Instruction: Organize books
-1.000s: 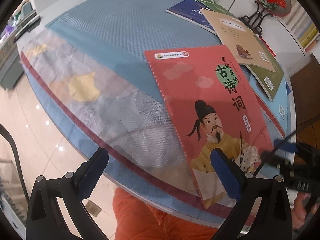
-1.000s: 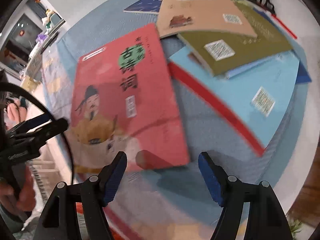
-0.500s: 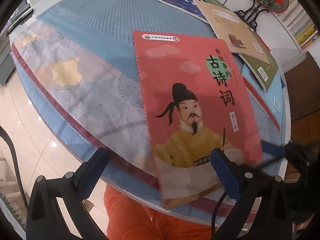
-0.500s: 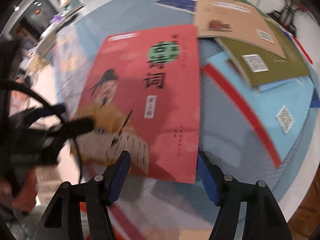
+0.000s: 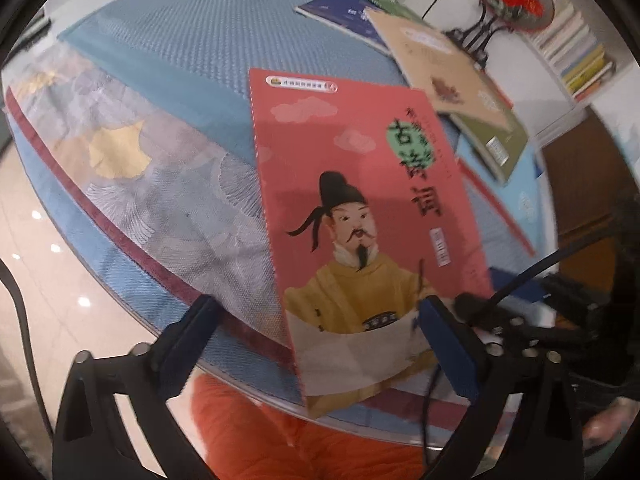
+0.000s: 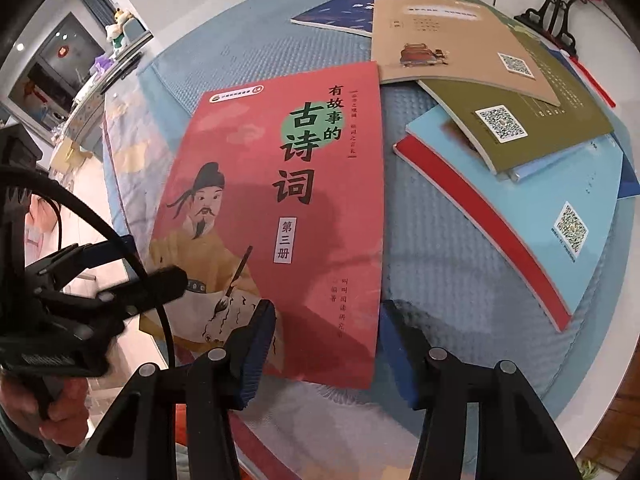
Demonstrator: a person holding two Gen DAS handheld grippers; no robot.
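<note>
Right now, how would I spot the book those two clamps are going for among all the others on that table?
Start at the round table with the blue cloth. A pile of books lies at its far right; the one you want, the red book, lies alone at the near edge. It is the only one with a red cover, showing a bearded man in a yellow robe and black hat.

table (image 6: 624, 320) | blue cloth (image 6: 260, 52) on top | red book (image 6: 320, 184), bk pile (image 6: 520, 120) on cloth

Red book (image 6: 288, 184) cover — "有故事的古诗词", "第三册"
</note>
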